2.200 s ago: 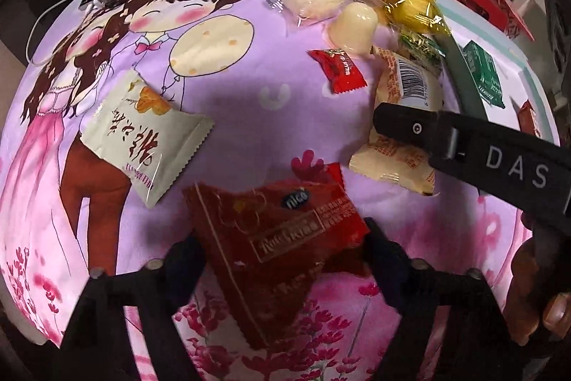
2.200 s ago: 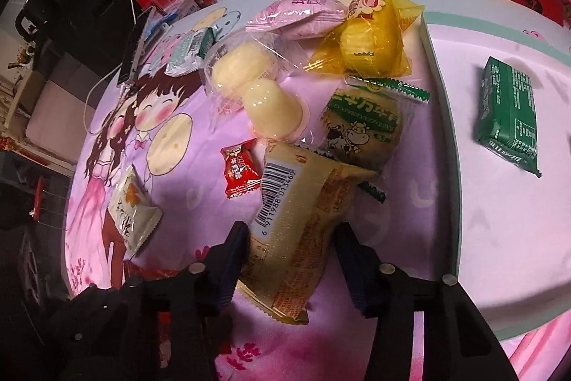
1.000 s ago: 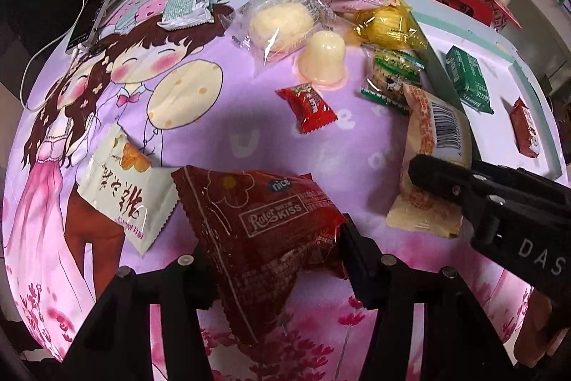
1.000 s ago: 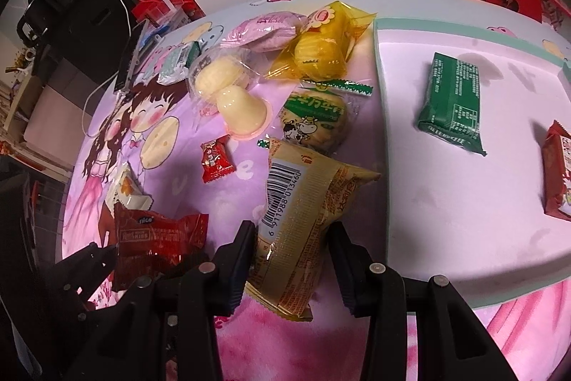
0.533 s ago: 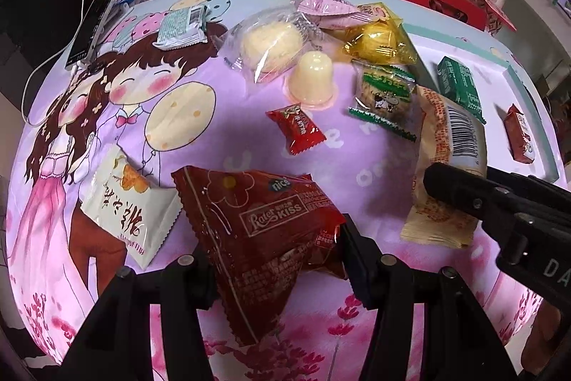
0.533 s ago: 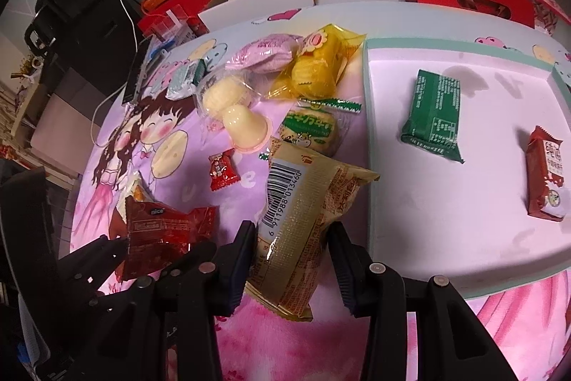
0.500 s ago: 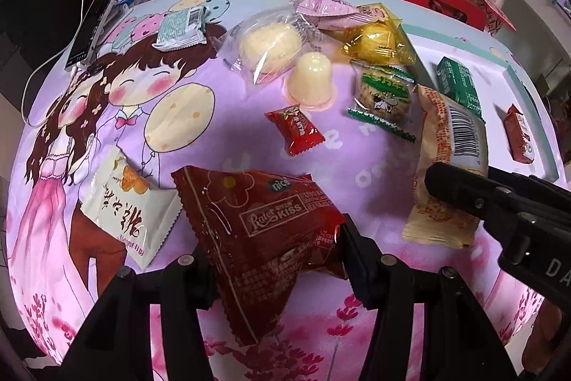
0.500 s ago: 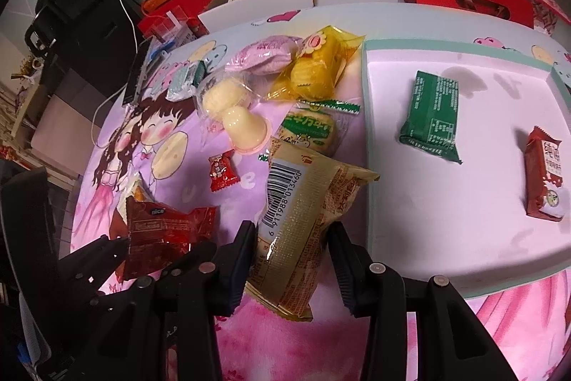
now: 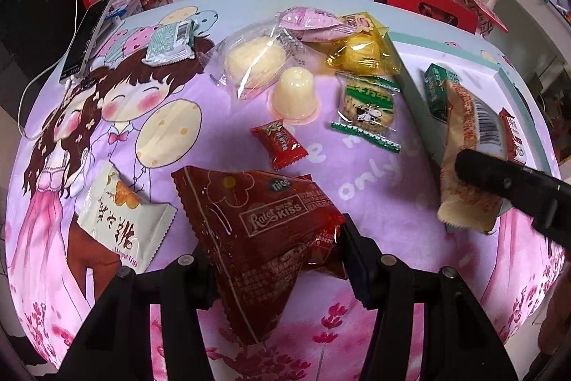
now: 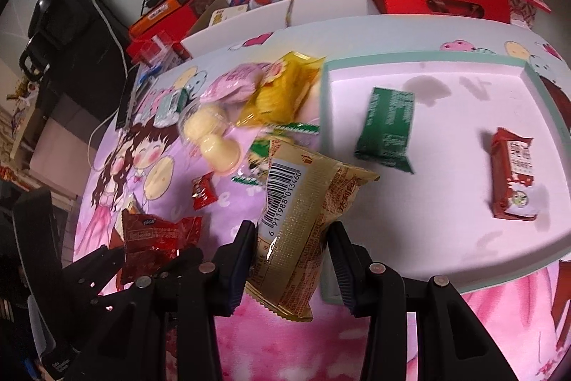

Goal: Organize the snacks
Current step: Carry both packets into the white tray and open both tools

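Swinging rightward since a moment ago, the right tool (image 10: 292,247), clamped on the gold crinkly snack packet (image 10: 303,209), nears the white teal-rimmed tray (image 10: 446,238), while the left tool (image 9: 276,250) grips the dark-red foil pouch (image 9: 260,224) above the tabletop (image 9: 374,174).

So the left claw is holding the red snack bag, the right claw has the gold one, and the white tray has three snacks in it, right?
Almost. The white tray holds two snacks, not three: a green packet and a red-brown bar, as the right wrist view shows. The left claw does hold the red snack bag, and the right claw the gold one.
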